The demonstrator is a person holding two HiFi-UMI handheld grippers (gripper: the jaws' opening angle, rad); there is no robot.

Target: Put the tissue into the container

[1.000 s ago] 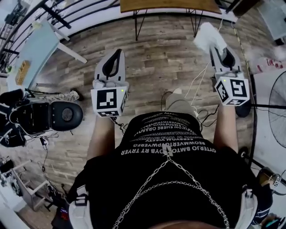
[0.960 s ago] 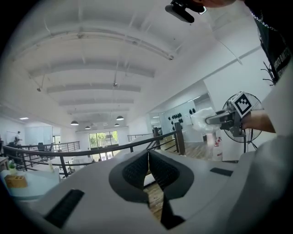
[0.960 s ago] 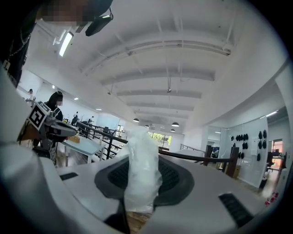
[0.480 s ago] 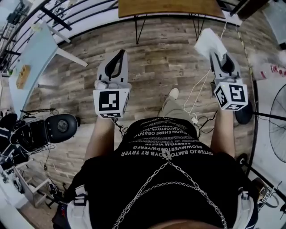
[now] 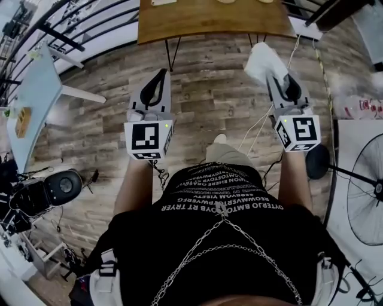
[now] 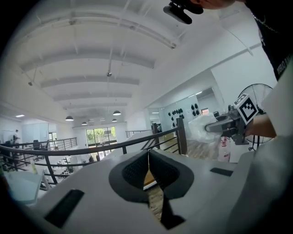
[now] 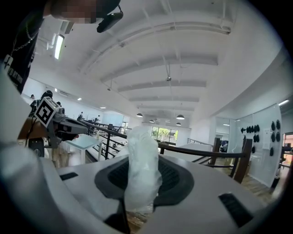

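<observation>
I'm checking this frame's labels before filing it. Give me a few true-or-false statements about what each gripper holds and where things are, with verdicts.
1. The right gripper is clamped on the tissue. True.
2. The left gripper holds a second tissue. False: its jaws are together with nothing between them.
3. The tissue lies on the wooden table. False: it is held up in the right gripper, not resting on the table.
4. A fan stands on the person's right side. True.
</observation>
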